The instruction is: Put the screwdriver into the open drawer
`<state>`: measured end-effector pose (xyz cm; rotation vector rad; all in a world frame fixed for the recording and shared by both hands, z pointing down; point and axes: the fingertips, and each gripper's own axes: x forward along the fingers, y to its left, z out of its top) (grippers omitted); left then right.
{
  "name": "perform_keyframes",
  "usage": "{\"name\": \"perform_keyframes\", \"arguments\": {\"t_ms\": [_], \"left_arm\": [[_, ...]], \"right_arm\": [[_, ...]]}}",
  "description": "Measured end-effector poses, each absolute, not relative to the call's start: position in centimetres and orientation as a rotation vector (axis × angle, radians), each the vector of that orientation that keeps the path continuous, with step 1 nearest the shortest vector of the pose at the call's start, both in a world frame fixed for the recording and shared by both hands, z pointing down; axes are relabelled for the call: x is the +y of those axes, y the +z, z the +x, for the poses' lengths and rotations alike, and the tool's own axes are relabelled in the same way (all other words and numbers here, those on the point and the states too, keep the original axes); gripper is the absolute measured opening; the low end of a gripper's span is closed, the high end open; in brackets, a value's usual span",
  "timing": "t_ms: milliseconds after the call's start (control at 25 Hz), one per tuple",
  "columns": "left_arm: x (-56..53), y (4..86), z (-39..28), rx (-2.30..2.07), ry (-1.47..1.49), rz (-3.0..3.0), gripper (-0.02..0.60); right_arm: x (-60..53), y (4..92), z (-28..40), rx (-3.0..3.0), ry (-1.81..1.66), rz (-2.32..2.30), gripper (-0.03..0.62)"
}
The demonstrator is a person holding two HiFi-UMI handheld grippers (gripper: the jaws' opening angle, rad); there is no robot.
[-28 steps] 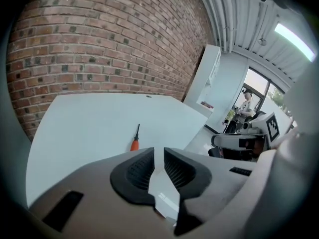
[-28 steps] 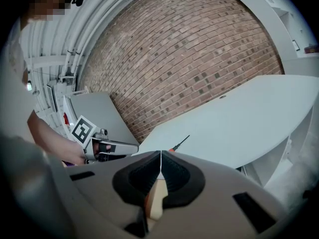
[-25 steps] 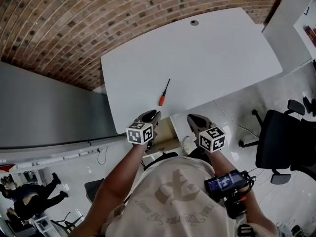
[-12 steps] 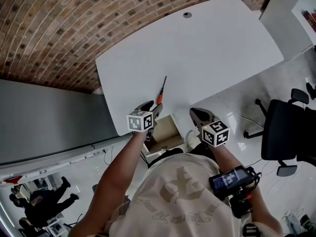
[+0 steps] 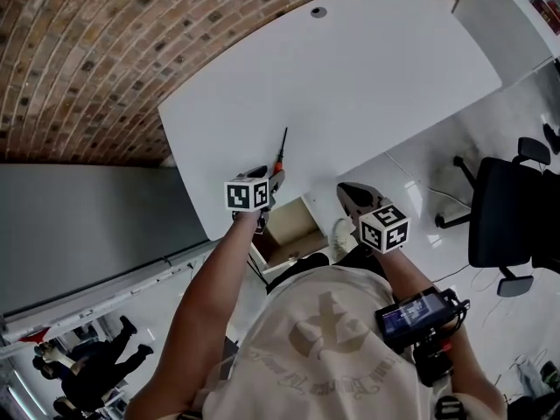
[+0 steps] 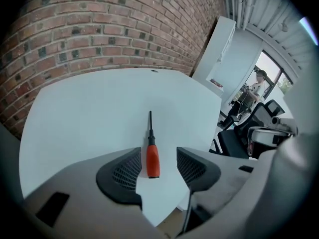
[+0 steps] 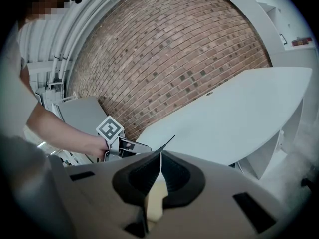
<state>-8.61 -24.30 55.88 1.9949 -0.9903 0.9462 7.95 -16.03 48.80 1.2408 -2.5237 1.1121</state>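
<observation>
A screwdriver (image 5: 279, 157) with an orange handle (image 6: 152, 161) and a black shaft lies near the front edge of the white table (image 5: 367, 86). My left gripper (image 6: 158, 168) points down at it. Its jaws have just been opening, and the handle lies between the pads without either touching it. My right gripper (image 5: 348, 194) hovers off the table's front edge, jaws shut with nothing between them (image 7: 160, 156). The open drawer (image 5: 293, 227), tan inside, shows below the table edge between the two grippers. In the right gripper view the left gripper's marker cube (image 7: 109, 129) shows, with the screwdriver's tip (image 7: 169, 141) beside it.
A brick wall (image 5: 87, 59) runs behind the table and a grey partition (image 5: 79, 226) stands at the left. A black office chair (image 5: 507, 226) stands at the right. The table has a cable hole (image 5: 318, 11) at its far edge. A person (image 5: 92, 376) stands far off.
My left gripper has moved forward and down until its jaws stand on either side of the screwdriver's handle, and they have opened wide. The right gripper has hardly shifted.
</observation>
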Motion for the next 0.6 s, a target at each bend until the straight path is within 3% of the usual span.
{"name": "perform_keyframes", "arguments": {"t_ms": [600], "left_arm": [[-25.9, 58.8, -8.4, -0.940, 1.058, 1.896, 0.215]], "right_arm": [[-15.9, 50.9, 8.0, -2.469, 1.160, 1.261, 0.023]]}}
